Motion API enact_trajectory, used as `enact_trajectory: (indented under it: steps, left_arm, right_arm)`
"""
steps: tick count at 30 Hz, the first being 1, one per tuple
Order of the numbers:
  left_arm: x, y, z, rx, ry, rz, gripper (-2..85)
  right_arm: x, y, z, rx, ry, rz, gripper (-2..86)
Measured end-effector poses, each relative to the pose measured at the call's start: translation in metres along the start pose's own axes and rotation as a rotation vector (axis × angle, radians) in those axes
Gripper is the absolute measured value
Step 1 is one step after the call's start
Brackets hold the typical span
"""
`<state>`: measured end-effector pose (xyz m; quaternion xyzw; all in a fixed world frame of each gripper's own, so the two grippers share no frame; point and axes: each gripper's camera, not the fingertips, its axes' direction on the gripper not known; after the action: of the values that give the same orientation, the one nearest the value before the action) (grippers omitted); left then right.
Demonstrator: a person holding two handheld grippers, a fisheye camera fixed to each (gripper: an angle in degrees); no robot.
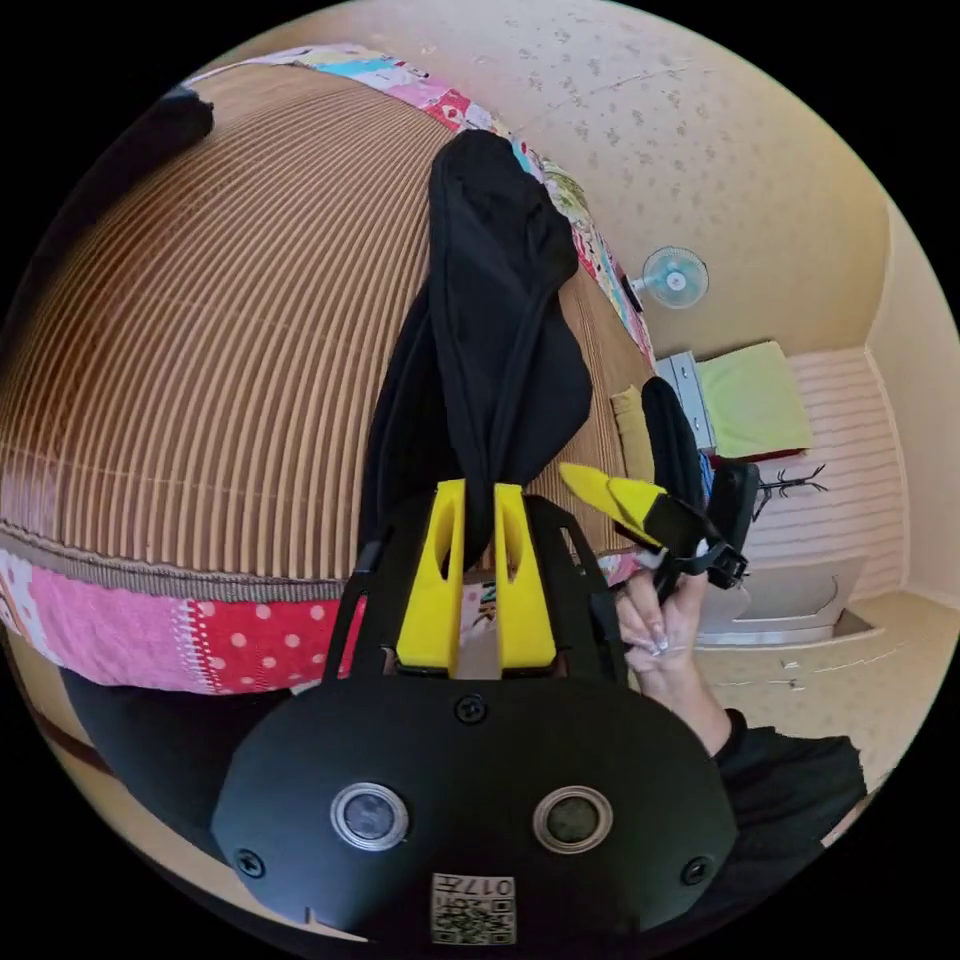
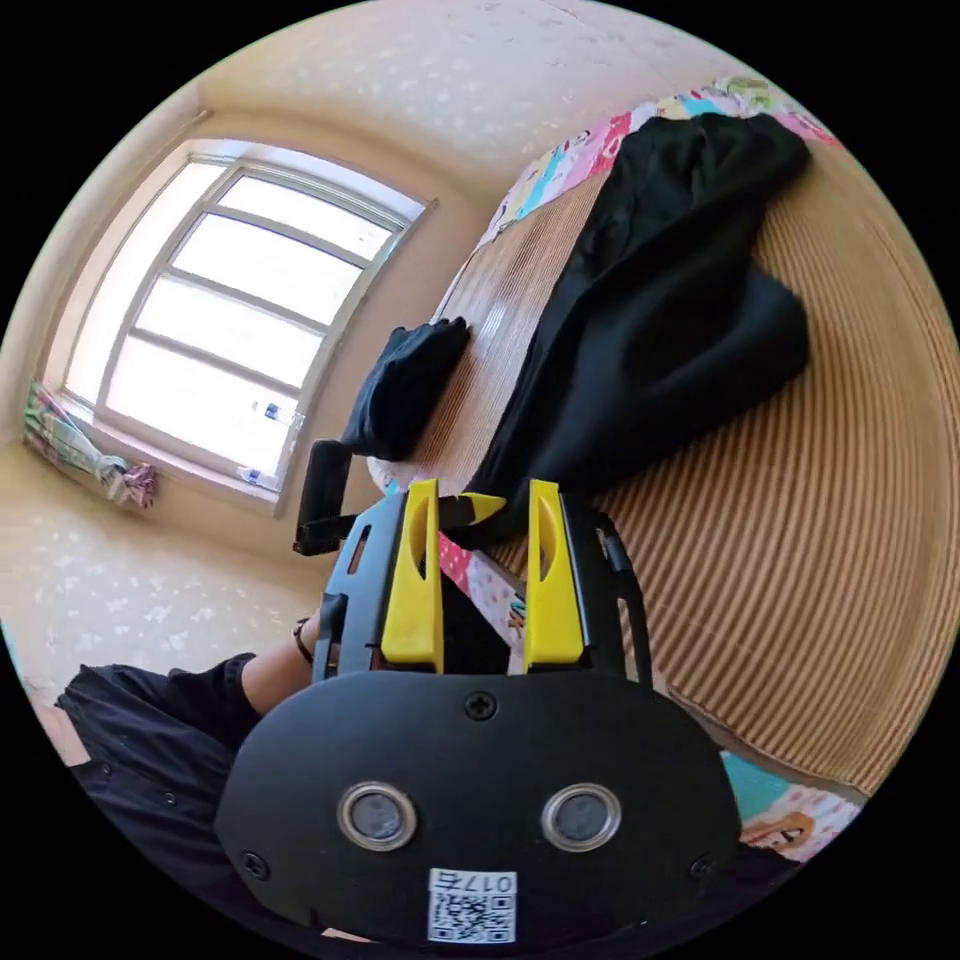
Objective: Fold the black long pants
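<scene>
Left gripper view: the black long pants (image 1: pixel 490 330) are seen draped over a ribbed bamboo mat (image 1: pixel 200 350) on the bed, running from the upper centre of the frame down to the left tool (image 1: pixel 479 500). A bunched end of the fabric is pinched between the two yellow jaws, which are drawn nearly together on the cloth. Just right of centre, the right tool (image 1: pixel 600 487) is held by a hand (image 1: pixel 665 625), its yellow jaws pointing toward the pants; whether anything is caught there cannot be told from this angle. A patchwork bedcover (image 1: pixel 150 630) is shown along the mat's lower edge, and a small fan (image 1: pixel 673 277) is mounted on the wall at upper right.

Right gripper view: the pants (image 2: pixel 660 300) are spread from the upper right down toward the centre. The right tool (image 2: pixel 482 495) is held with its jaws well apart, nothing gripped between them. Another folded dark garment (image 2: pixel 405 385) is lying left of centre on the mat, before a bright window (image 2: pixel 220 320)
</scene>
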<state>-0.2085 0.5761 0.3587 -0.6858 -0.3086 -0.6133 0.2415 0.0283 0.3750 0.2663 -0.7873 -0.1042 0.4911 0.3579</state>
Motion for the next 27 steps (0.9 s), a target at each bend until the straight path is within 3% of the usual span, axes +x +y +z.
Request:
enact_trajectory:
  steps: [2,3,6,9,13,15,20,25,27]
  left_arm:
    - [0.03,-0.03,-0.012,-0.105,-0.024,0.096,4.7]
    - [0.04,-0.034,-0.02,-0.106,-0.054,0.129,4.7]
    - [0.081,-0.039,-0.078,-0.026,-0.009,0.284,4.3]
    - [0.076,-0.026,-0.134,0.078,0.166,0.263,4.0]
    - [0.015,0.006,-0.171,0.201,0.095,0.104,2.4]
    - [-0.02,0.014,-0.167,0.188,0.077,-0.004,2.0]
    - [-0.063,0.019,-0.156,0.181,0.366,-0.137,1.0]
    - [-0.015,-0.003,-0.164,0.141,0.411,-0.108,1.1]
    - [0.006,-0.009,-0.169,0.11,0.369,-0.066,1.2]
  right_arm:
    - [0.008,-0.018,-0.002,-0.023,-0.045,0.059,12.0]
    - [0.009,-0.025,-0.017,-0.006,-0.016,0.097,6.9]
    - [-0.016,-0.017,-0.086,0.069,-0.181,-0.067,2.3]
    - [-0.044,0.039,-0.181,0.227,-0.156,-0.278,0.9]
    - [-0.015,0.133,-0.289,0.402,0.196,-0.145,0.5]
    - [0.023,0.183,-0.33,0.433,0.386,0.052,0.6]
    - [0.051,0.225,-0.33,0.456,0.161,0.094,2.3]
    - [0.047,0.179,-0.24,0.21,-0.077,0.029,10.8]
    - [0.057,0.143,-0.19,0.131,-0.359,0.017,14.1]
